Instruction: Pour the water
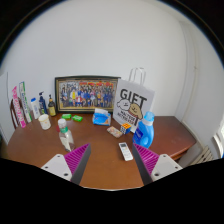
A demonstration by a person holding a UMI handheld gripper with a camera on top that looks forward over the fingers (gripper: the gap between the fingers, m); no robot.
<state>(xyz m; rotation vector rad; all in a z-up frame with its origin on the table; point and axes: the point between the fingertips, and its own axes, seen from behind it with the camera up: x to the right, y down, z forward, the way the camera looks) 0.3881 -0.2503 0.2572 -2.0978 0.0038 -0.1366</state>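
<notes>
water bottles far off to our left, nothing in the grip yet

the clear bottles [44, 113] stand upright at the far left of the wooden table [100, 165], well beyond and left of our gripper [112, 160]; which one holds the water we cannot tell. the fingers stand apart and empty. the white remote [126, 151] lies just ahead between them, the blue jug [146, 131] right, the framed photo [86, 95] behind.

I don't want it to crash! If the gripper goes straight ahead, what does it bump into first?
Probably the white remote, lying on the table just ahead of the open gripper. Beyond it stands the framed group photo. Depth is hard to judge.
</notes>
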